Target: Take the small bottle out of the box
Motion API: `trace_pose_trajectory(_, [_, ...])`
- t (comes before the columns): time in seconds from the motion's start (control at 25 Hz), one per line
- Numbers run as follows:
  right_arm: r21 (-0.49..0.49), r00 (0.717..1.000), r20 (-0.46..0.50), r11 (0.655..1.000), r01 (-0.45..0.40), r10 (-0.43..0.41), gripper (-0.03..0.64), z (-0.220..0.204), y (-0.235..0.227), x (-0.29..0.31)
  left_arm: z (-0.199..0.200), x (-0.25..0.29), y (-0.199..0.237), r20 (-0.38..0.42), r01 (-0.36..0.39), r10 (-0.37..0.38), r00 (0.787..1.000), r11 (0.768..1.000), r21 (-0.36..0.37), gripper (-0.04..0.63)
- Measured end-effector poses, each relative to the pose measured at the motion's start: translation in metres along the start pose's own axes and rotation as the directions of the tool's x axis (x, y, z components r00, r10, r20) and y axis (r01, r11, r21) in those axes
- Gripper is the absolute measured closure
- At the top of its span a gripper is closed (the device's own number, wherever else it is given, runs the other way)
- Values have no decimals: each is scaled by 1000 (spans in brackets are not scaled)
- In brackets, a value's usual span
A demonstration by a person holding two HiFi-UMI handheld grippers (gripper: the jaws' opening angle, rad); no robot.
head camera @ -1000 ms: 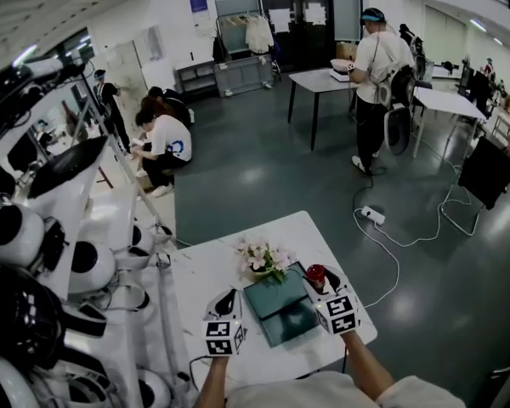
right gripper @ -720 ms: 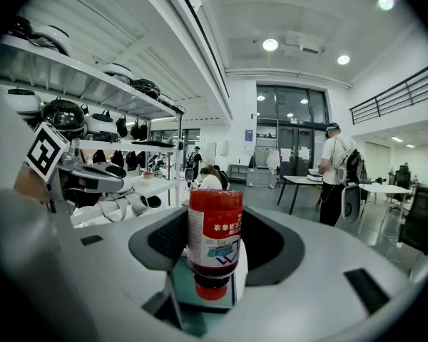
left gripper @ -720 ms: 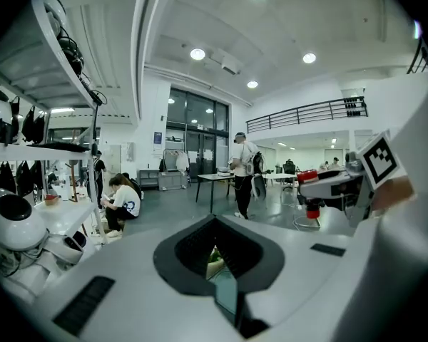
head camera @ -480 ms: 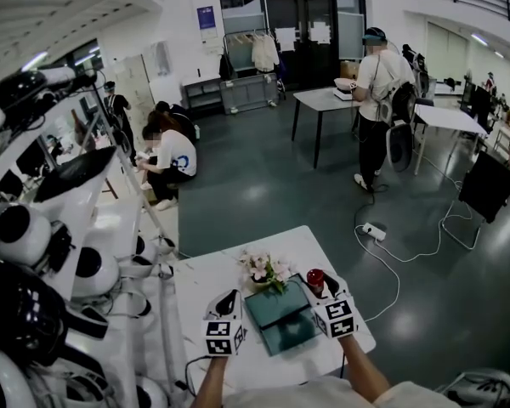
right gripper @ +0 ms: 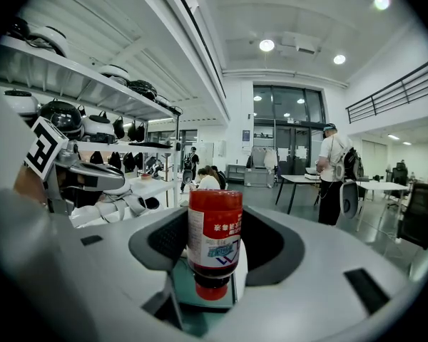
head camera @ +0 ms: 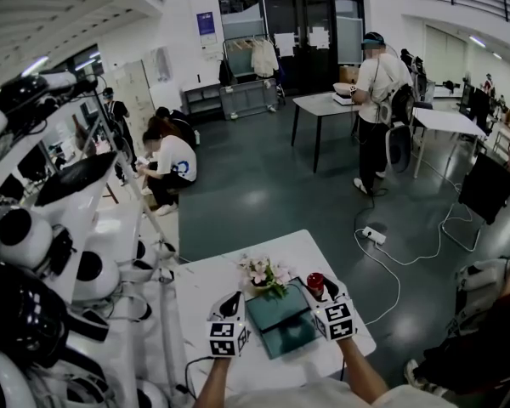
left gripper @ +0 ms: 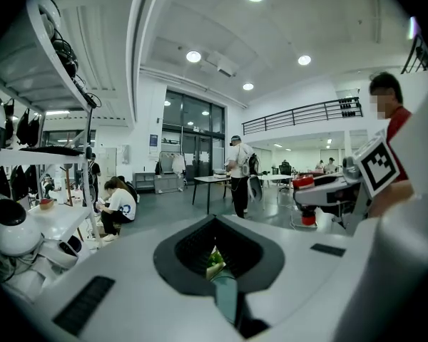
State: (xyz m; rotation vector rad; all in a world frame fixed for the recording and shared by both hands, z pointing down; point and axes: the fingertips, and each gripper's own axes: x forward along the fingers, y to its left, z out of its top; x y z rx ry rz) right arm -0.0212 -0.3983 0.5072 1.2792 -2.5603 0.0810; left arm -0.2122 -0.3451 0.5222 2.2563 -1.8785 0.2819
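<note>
The right gripper, the nearer one, pinches the small red plastic bottle with a white label in its fingers, cap down and long axis upright. It hangs above the far right corner of the teal rectangular box on the white table. The left gripper has its fingers nearly pressed together beside the box's left edge.

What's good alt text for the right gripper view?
The right claw grips a red small bottle cap-down, with the teal box showing below it. Behind are shelves of helmets at left and a person standing by a table at right.
</note>
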Motion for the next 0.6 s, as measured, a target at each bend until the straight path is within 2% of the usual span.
trace_pose_trajectory(0.6, [-5, 1000, -9, 1000, -3, 3, 380, -6, -2, 6, -2, 7, -7, -3, 11, -11, 1000, 1000, -7, 577])
